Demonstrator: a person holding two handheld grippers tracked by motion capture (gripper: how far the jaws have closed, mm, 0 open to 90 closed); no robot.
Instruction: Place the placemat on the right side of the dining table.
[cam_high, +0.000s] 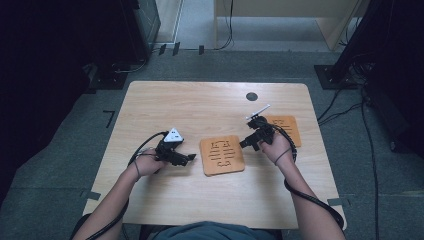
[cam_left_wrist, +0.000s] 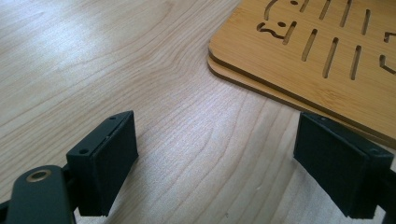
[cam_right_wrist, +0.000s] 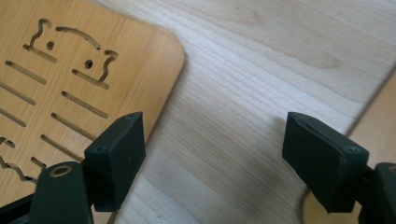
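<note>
Stacked bamboo trivets (cam_high: 222, 155) lying mid-surface (cam_high: 165, 107), slot cutouts, no readable writing; left tool (cam_high: 188, 159) and right tool (cam_high: 246, 144) flanking, both gaping open, gripping nothing.

Soft overhead light brightens the pale wooden desk (cam_high: 215, 200); surroundings fall dark. Faint glare streaks its grain in the left gripper view; near black jaws blur slightly.

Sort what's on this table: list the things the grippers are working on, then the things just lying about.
In the job, judging by where the open grippers point:
- left gripper
- right gripper
- stacked wooden mats between them

Lying about:
- second wooden mat at the right
- dark round hole in the table
</note>
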